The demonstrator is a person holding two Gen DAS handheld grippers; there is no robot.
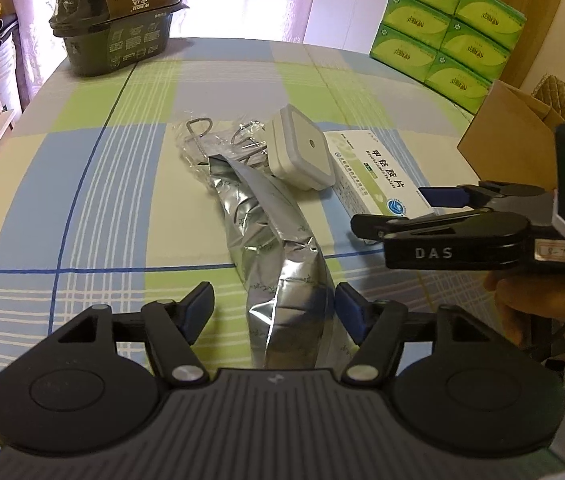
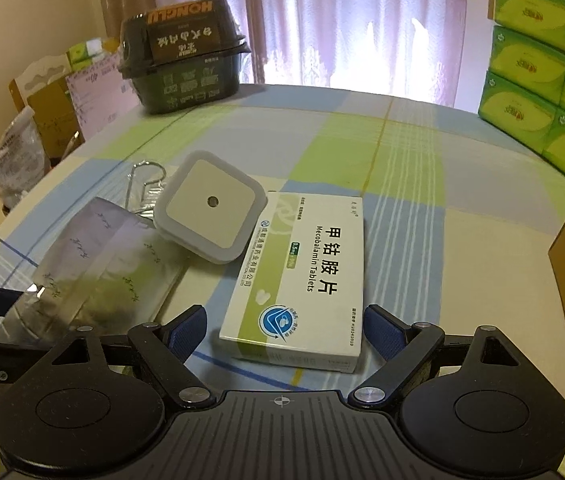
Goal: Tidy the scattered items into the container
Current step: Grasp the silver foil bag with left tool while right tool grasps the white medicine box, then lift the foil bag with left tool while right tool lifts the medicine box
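With both grippers' jaws apart, the left gripper [image 1: 272, 310] around the foil pouch [image 1: 282, 256] and the right gripper [image 2: 284, 330] around the pill box [image 2: 302, 276], the night light [image 2: 210, 218] leaning on both could have been toppled if either was lifted.

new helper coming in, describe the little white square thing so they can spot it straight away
On the checked tablecloth, find the cluster of scattered items mid-table. The night light leans between the silver foil pouch and the tablet box: a white rounded square with one small dark dot at its centre.
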